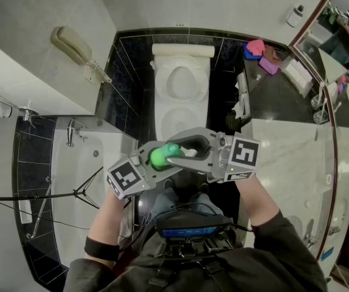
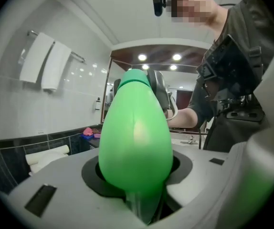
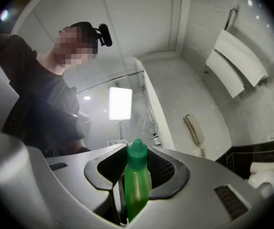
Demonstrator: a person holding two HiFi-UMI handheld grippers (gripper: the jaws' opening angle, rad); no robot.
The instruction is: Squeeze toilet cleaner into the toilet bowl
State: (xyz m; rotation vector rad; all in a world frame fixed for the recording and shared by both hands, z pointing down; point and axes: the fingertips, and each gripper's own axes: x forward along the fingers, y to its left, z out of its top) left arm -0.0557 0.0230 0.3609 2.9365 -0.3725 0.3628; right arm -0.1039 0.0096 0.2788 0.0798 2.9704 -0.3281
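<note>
A green toilet cleaner bottle (image 1: 162, 156) hangs in front of me, above the near end of the white toilet (image 1: 182, 84). My left gripper (image 1: 156, 162) is shut on the bottle's fat body (image 2: 136, 137), which fills the left gripper view. My right gripper (image 1: 183, 155) comes in from the right and is shut on the bottle's narrow neck below the green cap (image 3: 137, 152). In the left gripper view the right gripper's fingers (image 2: 159, 89) show behind the top of the bottle. The nozzle's opening is hidden.
A bathtub (image 1: 83, 175) lies to the left, with a wall phone (image 1: 71, 44) above it. A marble counter (image 1: 290, 157) runs along the right. Pink and purple cloths (image 1: 258, 48) sit on the dark ledge behind the toilet. Towels (image 2: 46, 61) hang on the wall.
</note>
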